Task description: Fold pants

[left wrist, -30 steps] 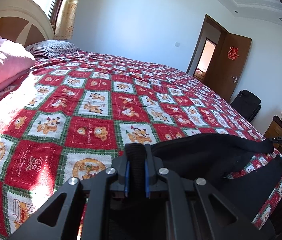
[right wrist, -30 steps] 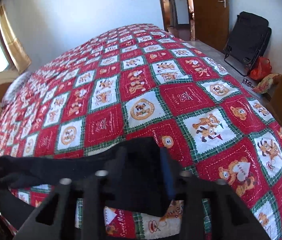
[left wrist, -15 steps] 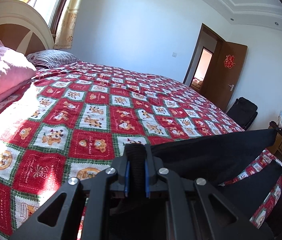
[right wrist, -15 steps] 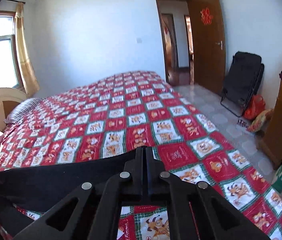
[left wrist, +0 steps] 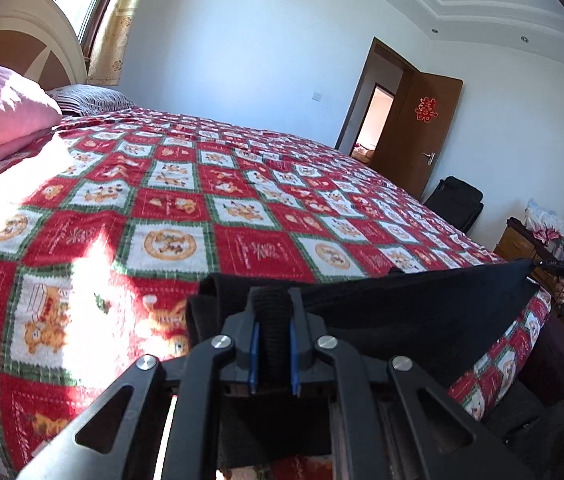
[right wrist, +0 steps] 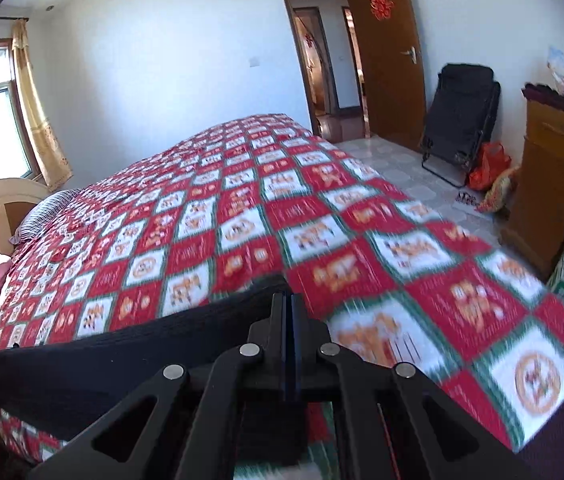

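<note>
— Which step is this, do you think?

— The spreading-out, I'd say. The black knitted pants [left wrist: 421,312] are stretched in a taut band between the 2 tools, hanging over the near edge of the bed with the red, green and white patchwork quilt [left wrist: 242,216]. No fold is made yet.

— And the grips?

— The left hand-held gripper [left wrist: 270,336] is clenched on a thick bunch of the black cloth, which sticks up between its blue pads. The right hand-held gripper [right wrist: 290,332] is pinched tight on the other end (the cloth runs off to its left).

— Next?

— Probably lay the pants flat on the quilt, both ends level, keeping tension so nothing sags off the edge.
</note>
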Demonstrator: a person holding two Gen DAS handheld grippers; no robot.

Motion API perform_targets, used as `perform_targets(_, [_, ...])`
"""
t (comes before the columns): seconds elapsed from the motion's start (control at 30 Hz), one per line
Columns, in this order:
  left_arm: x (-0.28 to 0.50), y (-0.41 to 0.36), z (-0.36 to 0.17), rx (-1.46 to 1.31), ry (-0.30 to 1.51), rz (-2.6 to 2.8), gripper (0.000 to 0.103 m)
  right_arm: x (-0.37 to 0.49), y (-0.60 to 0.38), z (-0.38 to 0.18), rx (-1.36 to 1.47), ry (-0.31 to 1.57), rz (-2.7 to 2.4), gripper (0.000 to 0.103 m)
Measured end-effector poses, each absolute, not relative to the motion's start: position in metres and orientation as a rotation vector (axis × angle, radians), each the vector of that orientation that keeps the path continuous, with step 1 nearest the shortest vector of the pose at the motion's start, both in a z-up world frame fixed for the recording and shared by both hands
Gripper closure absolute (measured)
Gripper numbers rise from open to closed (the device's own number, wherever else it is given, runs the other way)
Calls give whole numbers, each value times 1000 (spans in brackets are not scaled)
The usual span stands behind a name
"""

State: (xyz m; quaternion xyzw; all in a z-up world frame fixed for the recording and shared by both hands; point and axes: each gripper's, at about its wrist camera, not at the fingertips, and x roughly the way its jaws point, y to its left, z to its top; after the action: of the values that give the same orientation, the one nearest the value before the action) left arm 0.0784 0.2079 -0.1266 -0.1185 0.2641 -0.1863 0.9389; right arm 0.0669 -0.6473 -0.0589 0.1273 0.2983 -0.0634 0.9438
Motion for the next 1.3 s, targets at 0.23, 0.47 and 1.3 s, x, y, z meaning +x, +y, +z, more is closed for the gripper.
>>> perform_targets(0.23, [67,200,-148,-186,577,-370,88,34,-648,-79,240,673,-145,101])
perform_targets(0.47, [60,209,-154,-155,587,-319,61,20,-651,-77,205,711,-228,100])
perform_targets(1.3, [74,242,-142,-376,621,-222,44,89,-336,-78,-51,739,433,47])
